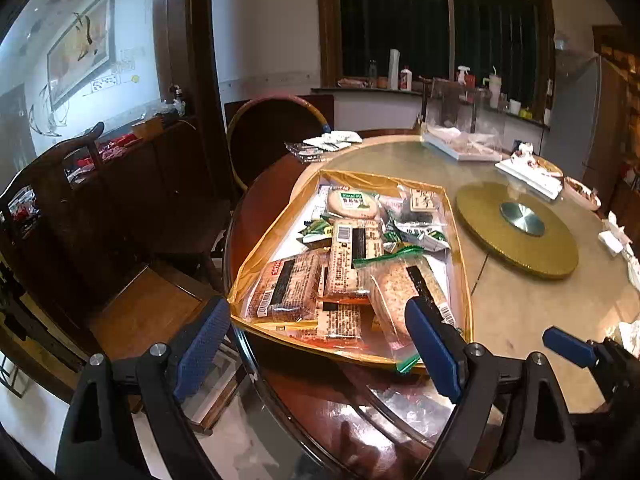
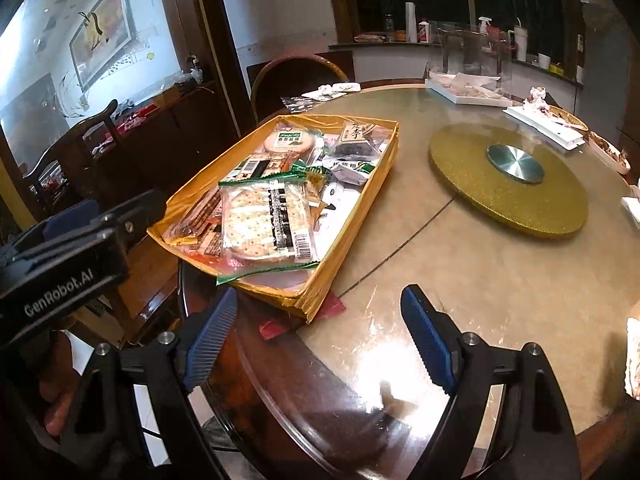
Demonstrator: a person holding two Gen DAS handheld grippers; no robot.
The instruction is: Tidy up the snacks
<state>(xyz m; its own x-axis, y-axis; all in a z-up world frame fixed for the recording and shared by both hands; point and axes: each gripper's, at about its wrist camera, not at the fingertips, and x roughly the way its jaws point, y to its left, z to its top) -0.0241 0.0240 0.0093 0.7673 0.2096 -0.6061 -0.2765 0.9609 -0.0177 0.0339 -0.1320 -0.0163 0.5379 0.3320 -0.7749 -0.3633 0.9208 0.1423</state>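
The left gripper point(image 1: 320, 344) was wide open and held nothing. The right gripper point(image 2: 320, 336) was wide open and empty too. Both hung over the near edge of the round table point(image 2: 500, 280).

Just ahead of the left gripper sat the gold tray point(image 1: 466, 280), full of snack packs. A big cracker pack point(image 2: 266, 224) lay on top, nearest the grippers. To the right gripper, the tray was ahead and a bit left.

The snacks lay in a loose heap in the tray. That fits sorting about to happen, or snacks just gathered in. Any pick would need a gentle pinch, since crackers break.
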